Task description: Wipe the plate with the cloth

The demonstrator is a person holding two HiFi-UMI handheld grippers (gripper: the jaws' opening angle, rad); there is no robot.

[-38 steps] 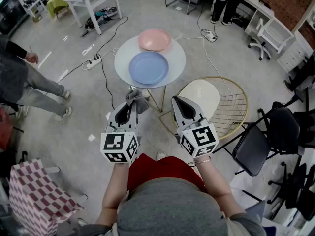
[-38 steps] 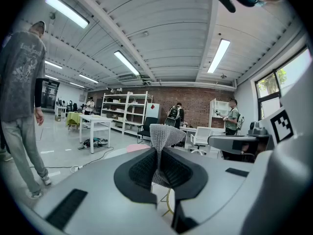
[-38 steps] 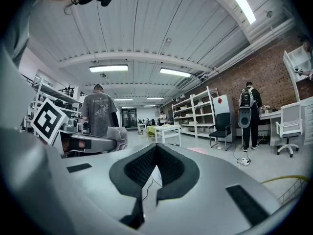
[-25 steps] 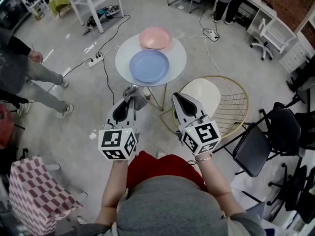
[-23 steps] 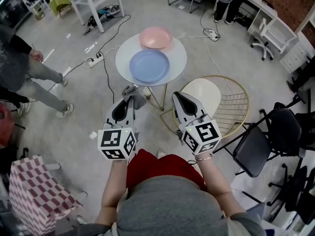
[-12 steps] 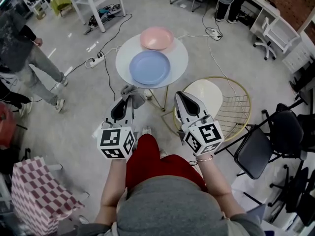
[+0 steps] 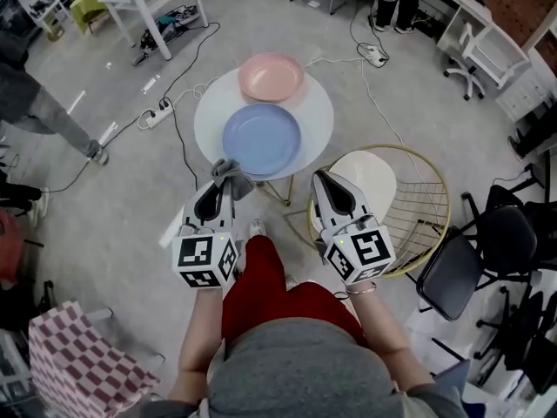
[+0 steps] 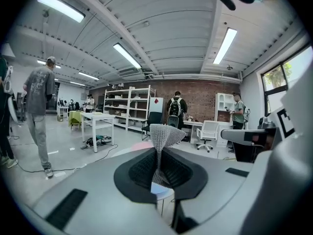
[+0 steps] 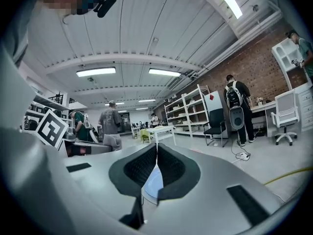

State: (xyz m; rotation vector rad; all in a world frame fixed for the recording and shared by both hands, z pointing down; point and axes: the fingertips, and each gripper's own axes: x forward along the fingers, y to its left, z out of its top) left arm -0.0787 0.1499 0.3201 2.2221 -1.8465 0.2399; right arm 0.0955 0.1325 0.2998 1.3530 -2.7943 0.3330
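1. Pinching the soft cloth (image 7: 232, 175) by a fold, the left tongs (image 7: 222, 188) are held near the desk (image 7: 318, 111).
2. The right tongs (image 7: 324, 181) are pressed together.
3. The blue plate (image 7: 261, 138) is set on it.

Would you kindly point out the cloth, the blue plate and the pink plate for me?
cloth (image 7: 230, 177), head view, on its bunched grey top.
blue plate (image 7: 261, 139), head view, on the middle of its face.
pink plate (image 7: 271, 76), head view, on the middle of its face.
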